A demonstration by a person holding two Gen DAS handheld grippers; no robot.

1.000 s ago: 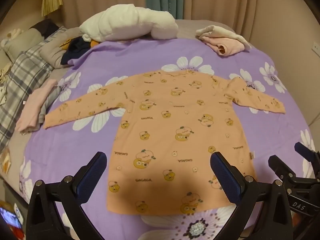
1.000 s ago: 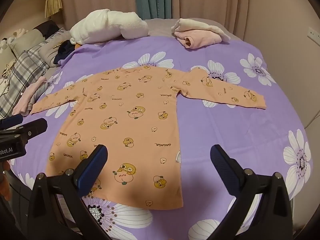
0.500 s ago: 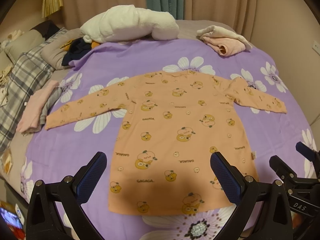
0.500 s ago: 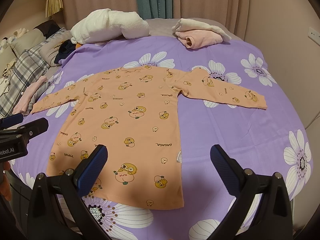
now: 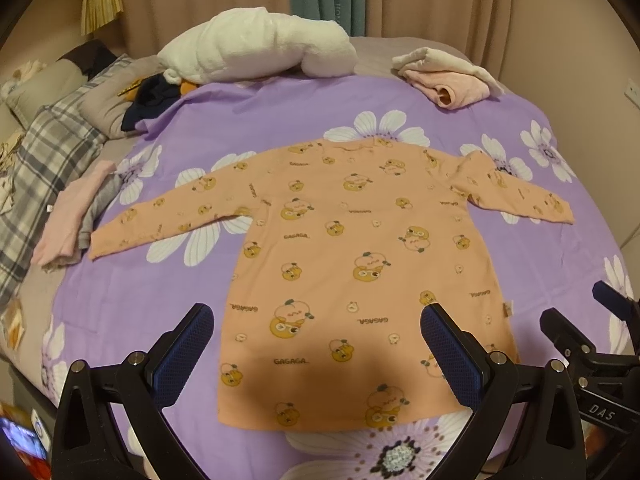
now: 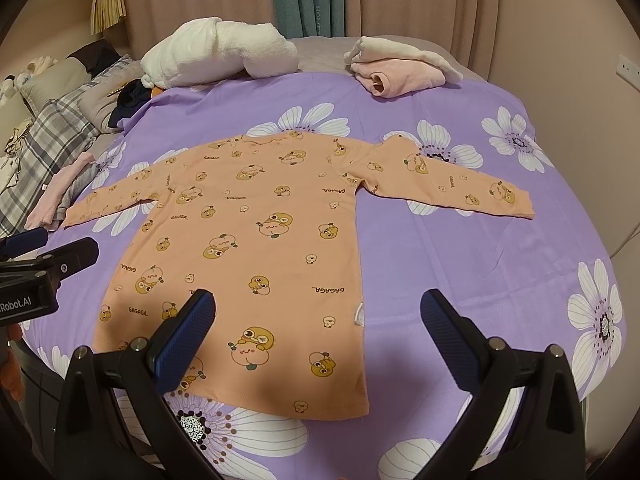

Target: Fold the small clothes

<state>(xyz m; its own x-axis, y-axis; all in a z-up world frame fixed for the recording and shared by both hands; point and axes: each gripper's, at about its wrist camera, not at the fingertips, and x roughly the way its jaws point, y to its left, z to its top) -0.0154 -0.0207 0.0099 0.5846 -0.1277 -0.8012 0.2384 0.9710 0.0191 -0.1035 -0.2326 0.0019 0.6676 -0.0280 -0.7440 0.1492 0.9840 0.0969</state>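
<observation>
An orange long-sleeved child's top (image 5: 352, 248) with cartoon prints lies flat on the purple flowered bedsheet (image 5: 120, 304), both sleeves spread out, hem toward me. It also shows in the right wrist view (image 6: 256, 240). My left gripper (image 5: 316, 352) is open and empty above the hem. My right gripper (image 6: 320, 336) is open and empty above the hem's right corner. Each gripper shows at the edge of the other's view, the right one (image 5: 592, 344) and the left one (image 6: 44, 260).
A white fluffy bundle (image 5: 256, 48) and a folded pink and cream garment (image 5: 448, 76) lie at the far side of the bed. A pink and grey folded pile (image 5: 76, 216) lies by the left sleeve cuff. Plaid bedding (image 5: 44, 160) and pillows are at the left.
Both views have shifted slightly; the top sits a little further from me and to the right in the left wrist view. The top itself has not moved. Both grippers stay open.
</observation>
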